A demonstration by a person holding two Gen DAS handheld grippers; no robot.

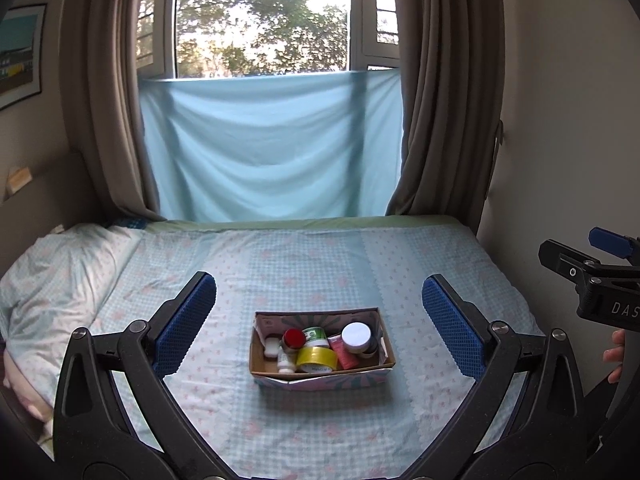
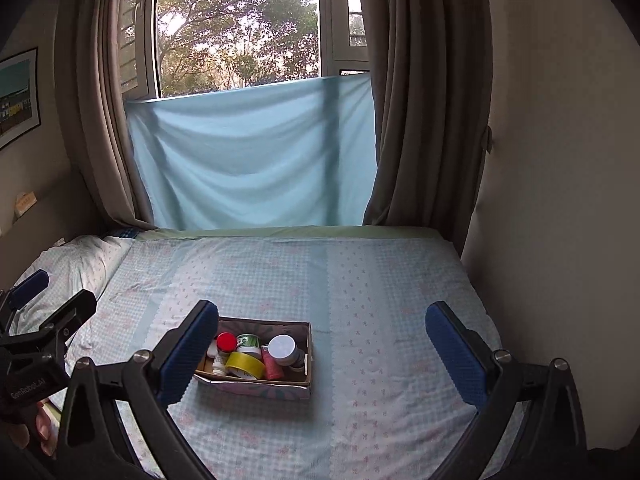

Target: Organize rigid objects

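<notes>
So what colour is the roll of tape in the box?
Yellow. The roll of tape shows best in the left wrist view, lying in the box.

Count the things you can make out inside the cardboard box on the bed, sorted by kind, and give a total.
Inside the cardboard box:
Tape rolls: 1, the yellow tape roll
Jars and bottles: 4, the red-capped bottle, green-labelled jar, white-lidded jar, small white bottle
Pink packets: 1, the pink packet
Small white blocks: 1, the white block
Total: 7 visible; more may be hidden underneath.
</notes>
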